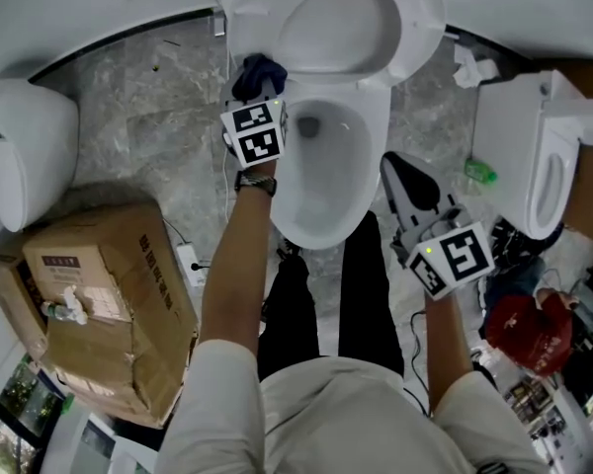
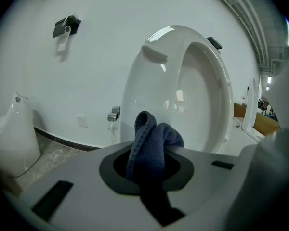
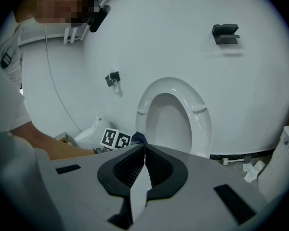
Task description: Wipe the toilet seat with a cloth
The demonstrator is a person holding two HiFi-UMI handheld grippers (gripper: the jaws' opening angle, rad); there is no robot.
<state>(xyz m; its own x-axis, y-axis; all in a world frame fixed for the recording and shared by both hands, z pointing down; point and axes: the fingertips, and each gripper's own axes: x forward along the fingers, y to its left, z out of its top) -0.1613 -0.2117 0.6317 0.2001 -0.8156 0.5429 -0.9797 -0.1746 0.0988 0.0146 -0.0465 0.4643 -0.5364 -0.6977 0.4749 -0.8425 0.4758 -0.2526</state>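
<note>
While the left claw (image 2: 151, 170) pinches the blue cloth (image 2: 154, 134) near the raised seat (image 2: 216, 85), the right claw (image 3: 144, 159) is clamped shut on nothing. Only a small wad pokes out, so plastic might scrape the seat, or the cloth could drop into the bowl (image 1: 368, 136).

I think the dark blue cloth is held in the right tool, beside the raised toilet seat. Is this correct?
No. The left tool holds the dark blue cloth, not the right tool; the left gripper view shows it. It is beside the raised toilet seat.
</note>
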